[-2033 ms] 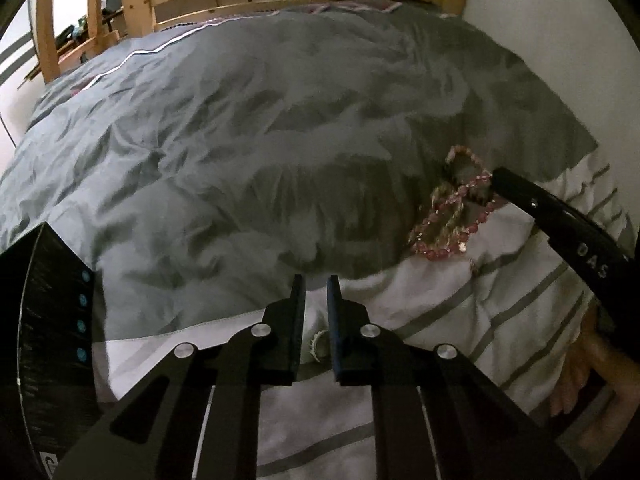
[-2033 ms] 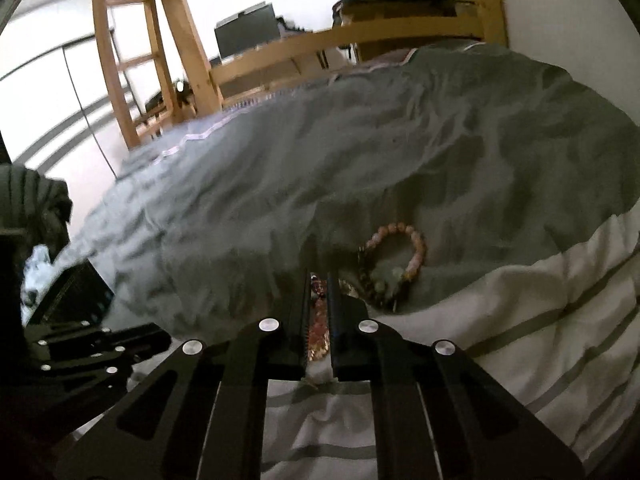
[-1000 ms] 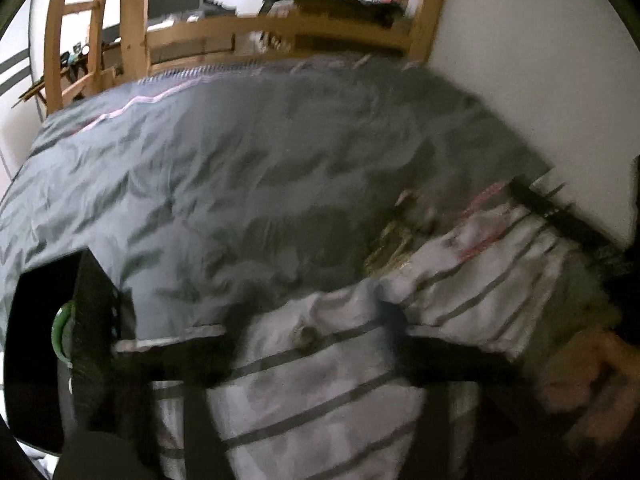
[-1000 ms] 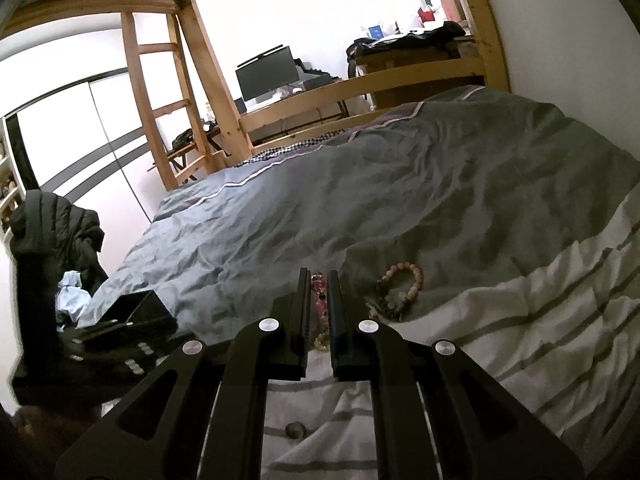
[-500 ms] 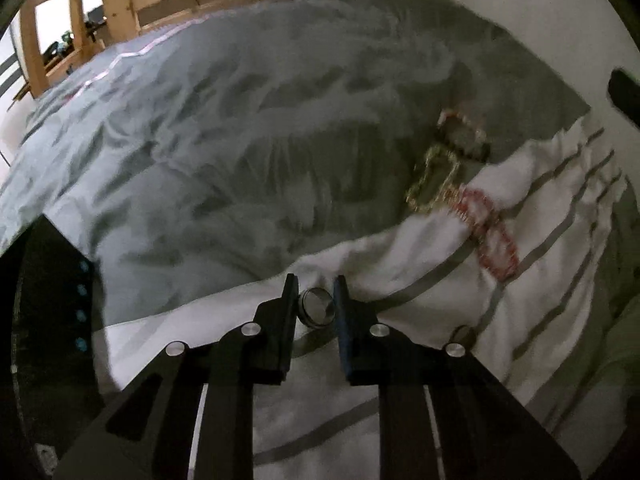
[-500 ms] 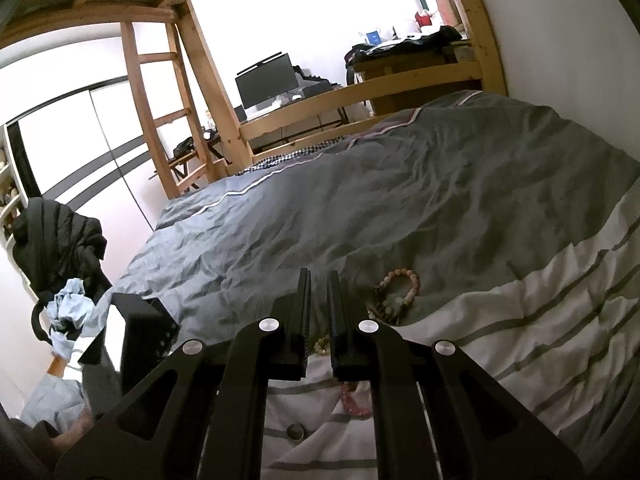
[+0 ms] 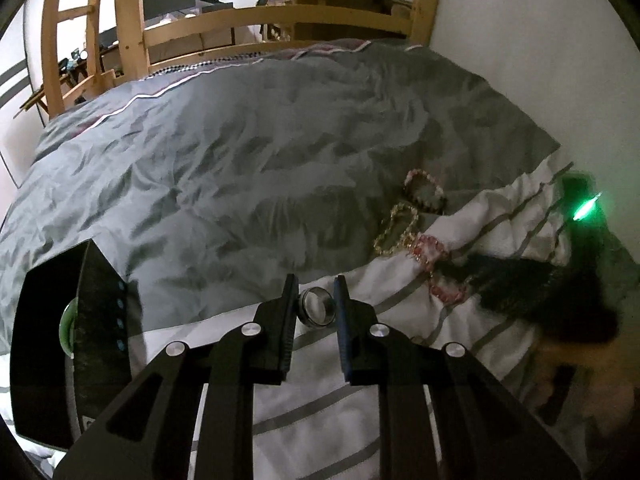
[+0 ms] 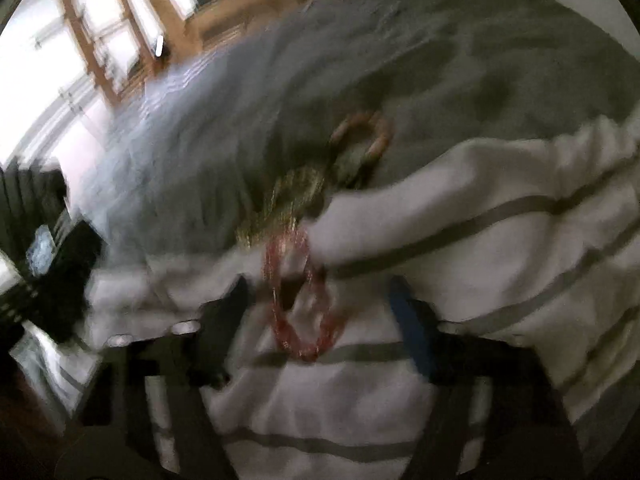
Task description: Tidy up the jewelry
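My left gripper point(image 7: 316, 294) is shut on a silver ring point(image 7: 317, 306), held above the striped white bedding. A black jewelry box point(image 7: 68, 340) stands open at the left with a green item inside. A red bead bracelet point(image 7: 434, 268), a gold chain point(image 7: 396, 226) and a pink bead bracelet point(image 7: 424, 188) lie on the bed to the right. The right wrist view is blurred: my right gripper point(image 8: 320, 292) is open, its fingers either side of the red bead bracelet point(image 8: 300, 300), with the gold chain point(image 8: 288, 204) and pink bracelet point(image 8: 364, 132) beyond.
A rumpled grey duvet point(image 7: 240, 152) covers the bed. A wooden bed frame point(image 7: 280, 24) runs along the far end and a white wall point(image 7: 540, 40) on the right. The other gripper point(image 7: 540, 280) shows blurred at the right in the left wrist view.
My left gripper has lifted the ring off the bedding and swung toward the box. My right gripper let go of the red bracelet, then opened and dropped back down over it.
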Demonstrator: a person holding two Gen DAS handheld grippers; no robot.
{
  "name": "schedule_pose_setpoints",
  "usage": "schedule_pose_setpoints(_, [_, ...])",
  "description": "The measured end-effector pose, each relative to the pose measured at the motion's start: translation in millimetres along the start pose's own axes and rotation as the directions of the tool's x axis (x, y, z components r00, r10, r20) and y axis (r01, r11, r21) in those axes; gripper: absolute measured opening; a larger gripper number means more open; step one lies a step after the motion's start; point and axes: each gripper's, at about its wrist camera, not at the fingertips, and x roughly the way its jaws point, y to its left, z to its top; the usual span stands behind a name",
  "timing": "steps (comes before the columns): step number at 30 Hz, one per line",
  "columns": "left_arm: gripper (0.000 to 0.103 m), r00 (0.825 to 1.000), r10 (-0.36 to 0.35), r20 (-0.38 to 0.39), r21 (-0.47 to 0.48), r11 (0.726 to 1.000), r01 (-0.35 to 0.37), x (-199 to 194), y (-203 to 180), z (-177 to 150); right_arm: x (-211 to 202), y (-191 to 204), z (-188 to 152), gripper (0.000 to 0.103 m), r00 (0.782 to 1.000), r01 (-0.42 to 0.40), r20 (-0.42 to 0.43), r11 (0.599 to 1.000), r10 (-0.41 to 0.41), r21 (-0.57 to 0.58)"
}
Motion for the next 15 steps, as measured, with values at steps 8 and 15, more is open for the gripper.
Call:
schedule_pose_setpoints(8, [0.017,0.997,-0.009,0.076,-0.042,0.999,0.012,-32.9,13.3,2.9,-19.1,8.6,-2.9,0.008,0.985,0.121,0.133,0.992,-0.114,-0.043])
schedule_pose_setpoints(15, [0.017,0.991,-0.005,0.137,-0.054,0.998,0.013,-59.1,23.4,4.5,-53.6,8.0,1.7,0.008,0.953,0.099,0.288,0.995,-0.09,-0.016])
